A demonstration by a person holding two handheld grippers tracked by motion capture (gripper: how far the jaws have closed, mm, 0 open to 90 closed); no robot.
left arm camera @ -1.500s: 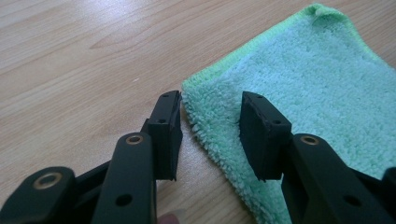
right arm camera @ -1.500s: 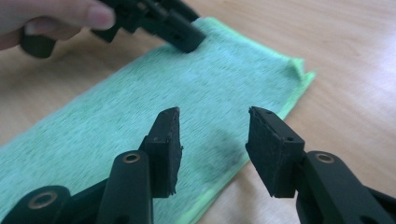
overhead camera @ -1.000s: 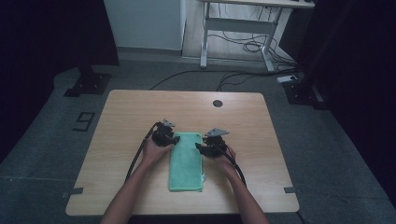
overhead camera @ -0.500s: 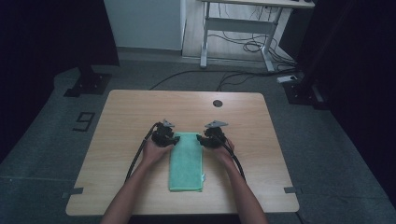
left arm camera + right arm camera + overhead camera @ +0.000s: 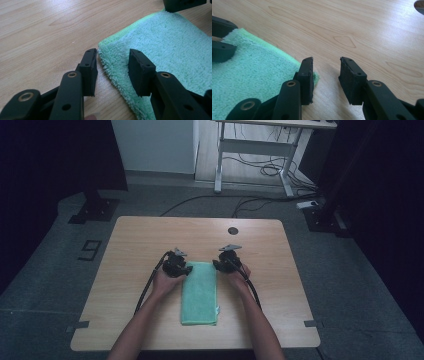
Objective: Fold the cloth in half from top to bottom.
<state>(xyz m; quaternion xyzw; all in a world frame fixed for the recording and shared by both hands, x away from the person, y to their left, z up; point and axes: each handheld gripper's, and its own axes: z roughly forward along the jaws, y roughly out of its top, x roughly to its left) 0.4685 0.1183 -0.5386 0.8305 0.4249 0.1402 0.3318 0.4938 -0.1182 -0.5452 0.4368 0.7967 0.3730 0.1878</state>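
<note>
Grey carpet floor (image 5: 350, 285) surrounds a pale wood-grain desk (image 5: 145, 240) with rounded corners and a small dark round grommet (image 5: 232, 230) near its far edge. From the high view a second, white-framed desk (image 5: 255, 155) stands farther off with loose cables under it, and a dark mark shaped like a "9" (image 5: 90, 249) lies on the floor to the left; neither claw view takes in any of that.

On the desk, between the person's forearms, lies a mint-green terry towel (image 5: 199, 292), folded into a long rectangle with its short edge at the far end. The claw views bring out what the high view cannot: a fluffy looped pile and a brighter green stitched hem.

At the far-left corner of the towel sits the left claw (image 5: 113, 67), its flat black pads apart and straddling the hem, one over bare wood and one over the pile, not pinching. At the far-right corner, the right claw (image 5: 327, 75) has just been closing; its pads stand apart, the towel's tip beside the left pad.
</note>
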